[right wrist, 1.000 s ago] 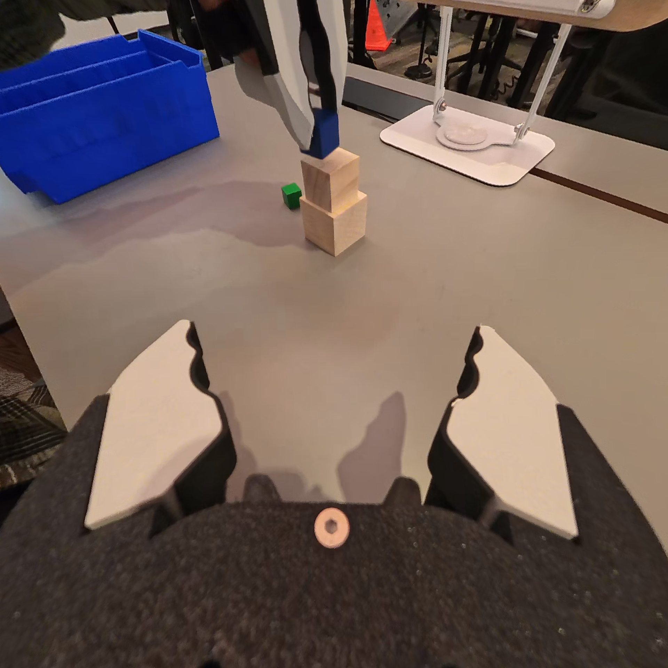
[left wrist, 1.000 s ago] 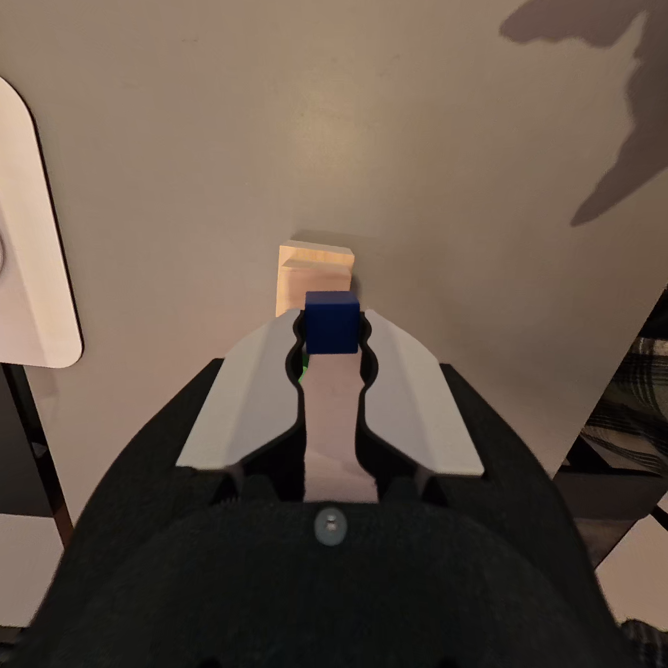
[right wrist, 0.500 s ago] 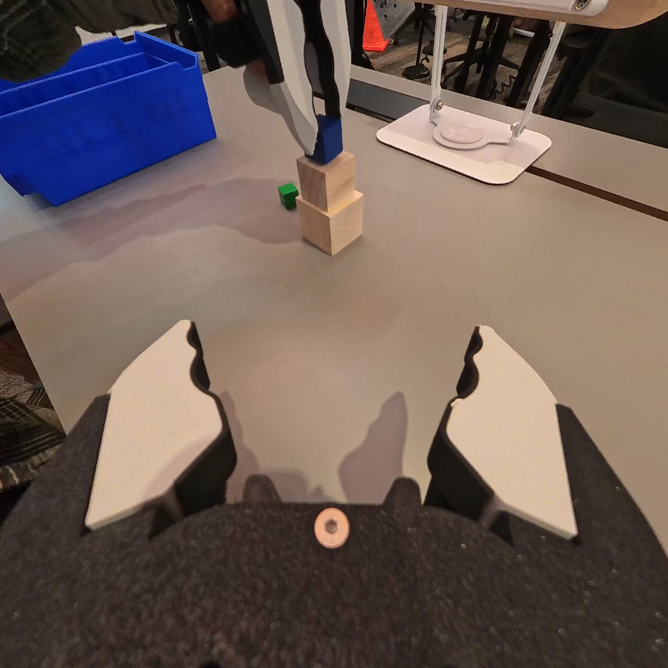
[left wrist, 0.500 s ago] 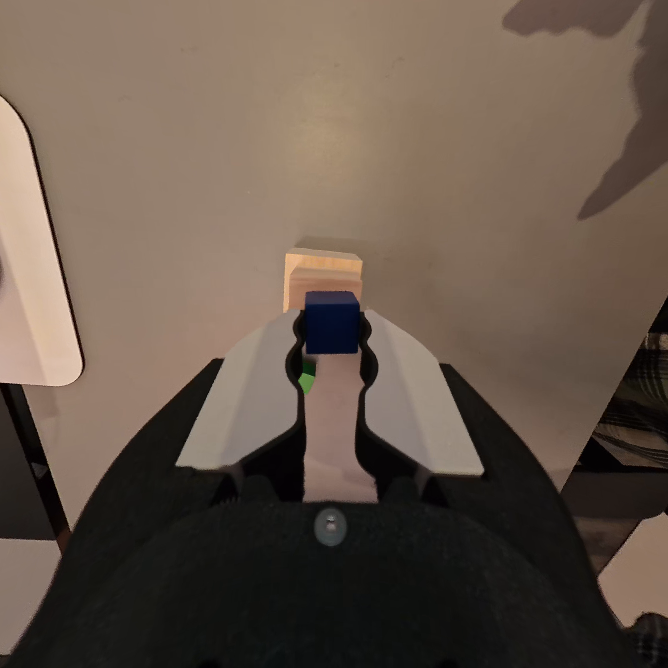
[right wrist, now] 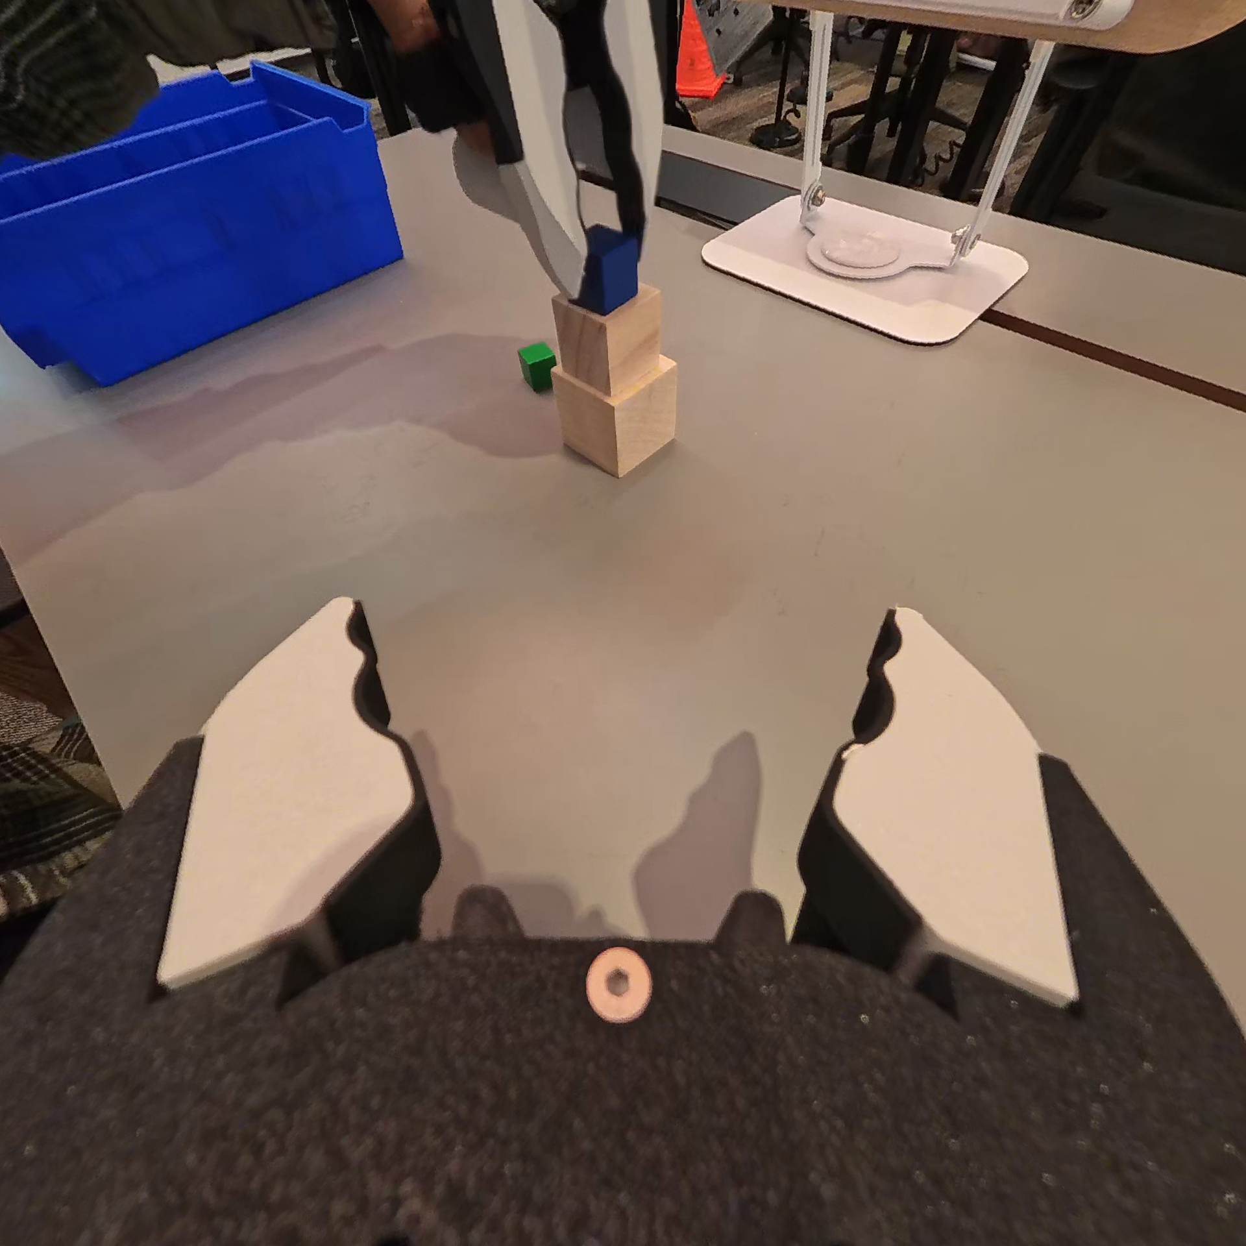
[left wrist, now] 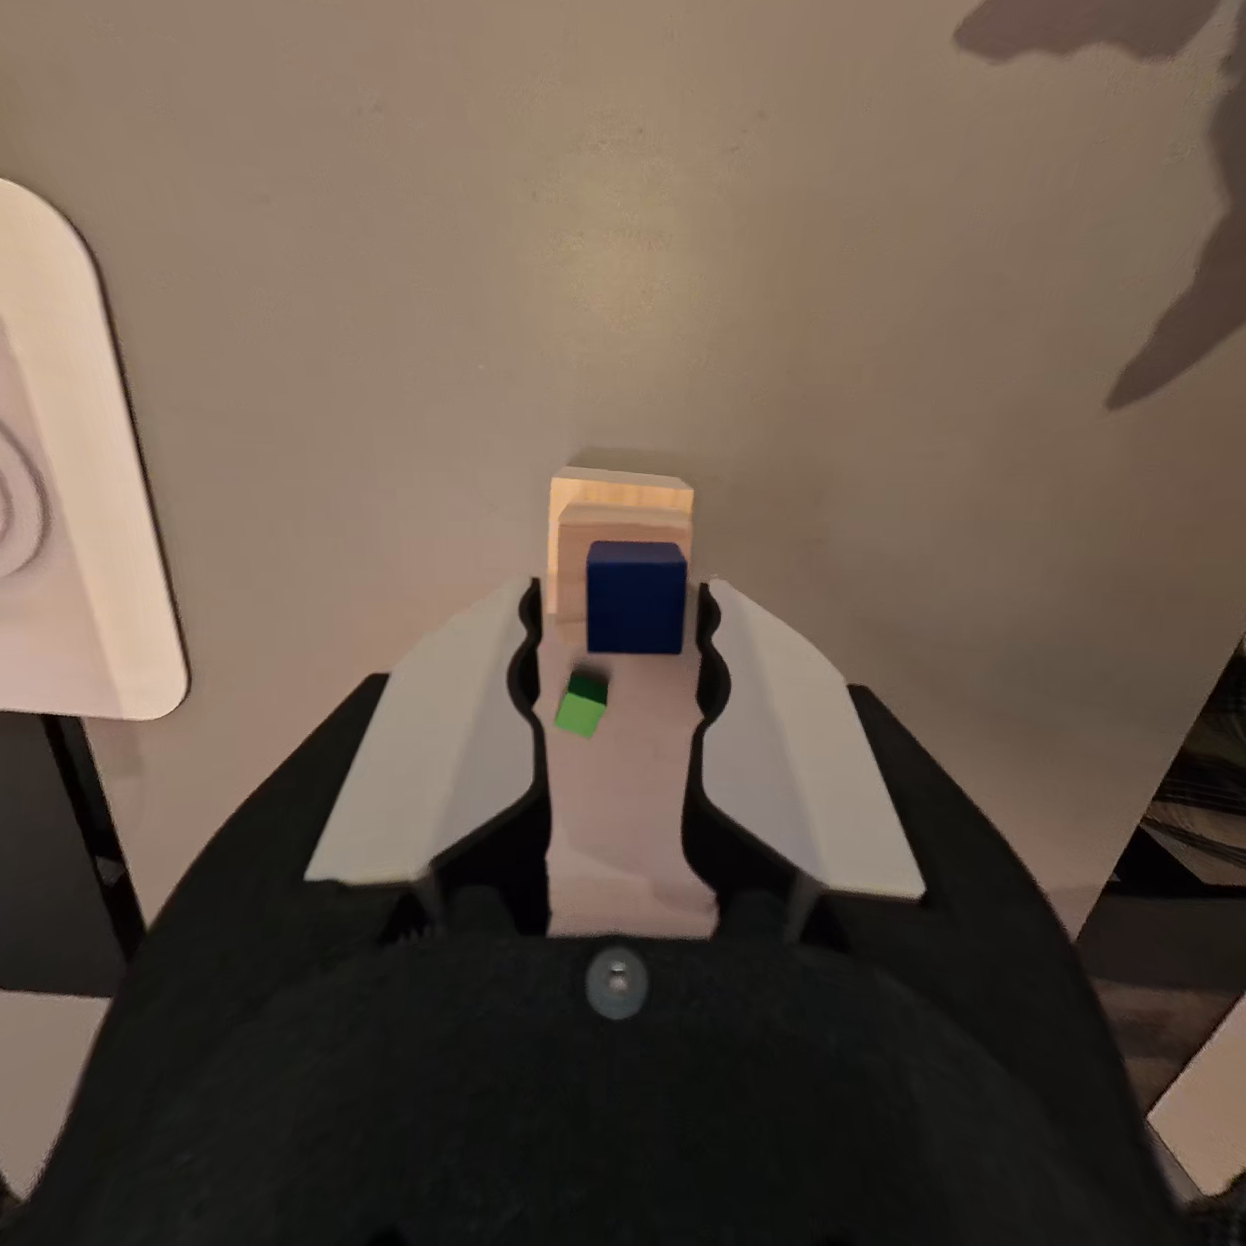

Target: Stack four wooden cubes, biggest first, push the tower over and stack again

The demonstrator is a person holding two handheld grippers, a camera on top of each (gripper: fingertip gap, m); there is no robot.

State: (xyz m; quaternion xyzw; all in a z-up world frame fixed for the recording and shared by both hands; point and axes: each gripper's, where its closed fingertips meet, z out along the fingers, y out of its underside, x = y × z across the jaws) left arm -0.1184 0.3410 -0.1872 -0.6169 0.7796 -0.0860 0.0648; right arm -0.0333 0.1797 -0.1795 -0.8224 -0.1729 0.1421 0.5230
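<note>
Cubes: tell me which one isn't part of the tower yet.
The green cube: it sits alone on the table beside the tower's base, while the blue cube tops the two plain wooden cubes.

The left gripper (left wrist: 617,610) points downward, slightly parted; the right gripper (right wrist: 624,647) gapes wide, level.

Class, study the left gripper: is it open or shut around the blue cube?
Open. In the left wrist view, gaps show between both fingers of the left gripper and the blue cube.
</note>
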